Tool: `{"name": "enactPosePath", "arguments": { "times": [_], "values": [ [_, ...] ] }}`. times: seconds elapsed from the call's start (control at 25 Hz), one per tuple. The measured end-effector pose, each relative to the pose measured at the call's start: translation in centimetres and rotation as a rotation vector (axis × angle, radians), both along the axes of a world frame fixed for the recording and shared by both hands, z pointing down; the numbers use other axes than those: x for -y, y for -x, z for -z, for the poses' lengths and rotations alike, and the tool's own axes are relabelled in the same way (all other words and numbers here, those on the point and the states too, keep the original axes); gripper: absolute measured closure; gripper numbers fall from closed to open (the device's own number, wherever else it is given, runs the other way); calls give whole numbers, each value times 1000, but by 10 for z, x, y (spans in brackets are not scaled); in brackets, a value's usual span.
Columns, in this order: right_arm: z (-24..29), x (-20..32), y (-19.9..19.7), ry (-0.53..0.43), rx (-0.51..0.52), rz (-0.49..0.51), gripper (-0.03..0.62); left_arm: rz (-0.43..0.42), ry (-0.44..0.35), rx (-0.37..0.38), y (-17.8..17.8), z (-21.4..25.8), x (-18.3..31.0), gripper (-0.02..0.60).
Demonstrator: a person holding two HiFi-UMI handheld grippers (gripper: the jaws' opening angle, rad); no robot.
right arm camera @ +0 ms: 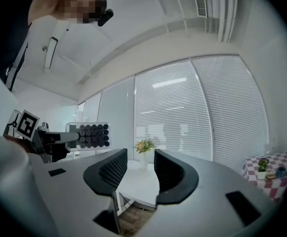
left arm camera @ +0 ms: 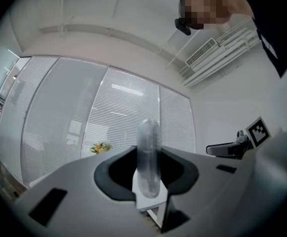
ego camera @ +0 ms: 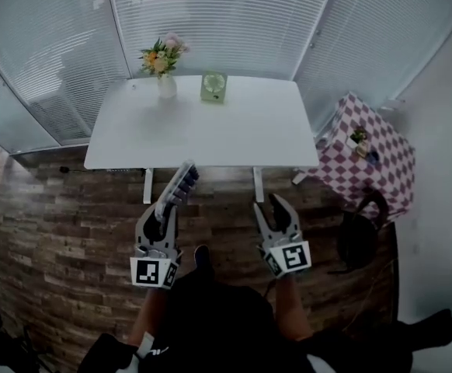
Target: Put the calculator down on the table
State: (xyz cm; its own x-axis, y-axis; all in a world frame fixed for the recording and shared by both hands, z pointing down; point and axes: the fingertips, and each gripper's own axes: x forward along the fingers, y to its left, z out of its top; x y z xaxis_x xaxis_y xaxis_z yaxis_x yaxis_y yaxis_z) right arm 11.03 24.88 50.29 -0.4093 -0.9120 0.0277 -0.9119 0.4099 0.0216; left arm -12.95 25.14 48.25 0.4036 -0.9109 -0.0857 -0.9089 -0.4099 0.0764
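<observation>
Clamping calculator (ego camera: 181,185) by one end in left tool (ego camera: 166,208) for laying flat on desk (ego camera: 234,130), with right tool (ego camera: 273,210) open, empty.

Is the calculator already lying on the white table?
No, the left tool holds the calculator over the wooden floor, short of the table.

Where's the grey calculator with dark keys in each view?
Head view: the grey calculator with dark keys, centre-left, in the left hand-held gripper.
Left gripper view: calculator edge-on between the jaws, centre.
Right gripper view: calculator mid-left, keys showing.
Shared landmark: white vase of flowers.
</observation>
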Motion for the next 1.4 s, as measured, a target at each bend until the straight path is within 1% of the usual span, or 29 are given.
{"name": "enactPosePath", "arguments": {
  "times": [0.16, 0.32, 0.52, 0.6, 0.68, 0.84, 0.92, 1.04, 1.24, 1.4],
  "values": [
    [4, 35, 7, -6, 4, -8, 431, -13, -16, -1, 4, 4, 38, 480],
    [2, 70, 7, -7, -23, -27, 431, -33, -22, 1, 5, 6, 75, 480],
    [8, 93, 20, -22, -8, -15, 431, -50, -26, 7, 11, 9, 105, 480],
    [7, 101, 23, -23, -20, -13, 431, -56, -26, 10, 12, 10, 118, 480],
    [4, 106, 24, -17, -35, -17, 431, -63, -23, 11, 13, 10, 126, 480],
    [3, 112, 28, -4, -22, -22, 424, -76, -21, 17, 13, 9, 138, 480],
    [1, 116, 27, 9, -33, -29, 412, -75, -15, 12, 12, 7, 143, 480],
    [2, 123, 33, 8, 4, -6, 391, -78, -11, 8, 10, 7, 149, 480],
    [-3, 153, 26, -1, -31, -4, 378, -72, -16, 22, 4, 5, 174, 480],
    [-7, 172, 27, 8, -9, 30, 373, -60, -16, 22, 0, 6, 190, 480]
  ]
}}
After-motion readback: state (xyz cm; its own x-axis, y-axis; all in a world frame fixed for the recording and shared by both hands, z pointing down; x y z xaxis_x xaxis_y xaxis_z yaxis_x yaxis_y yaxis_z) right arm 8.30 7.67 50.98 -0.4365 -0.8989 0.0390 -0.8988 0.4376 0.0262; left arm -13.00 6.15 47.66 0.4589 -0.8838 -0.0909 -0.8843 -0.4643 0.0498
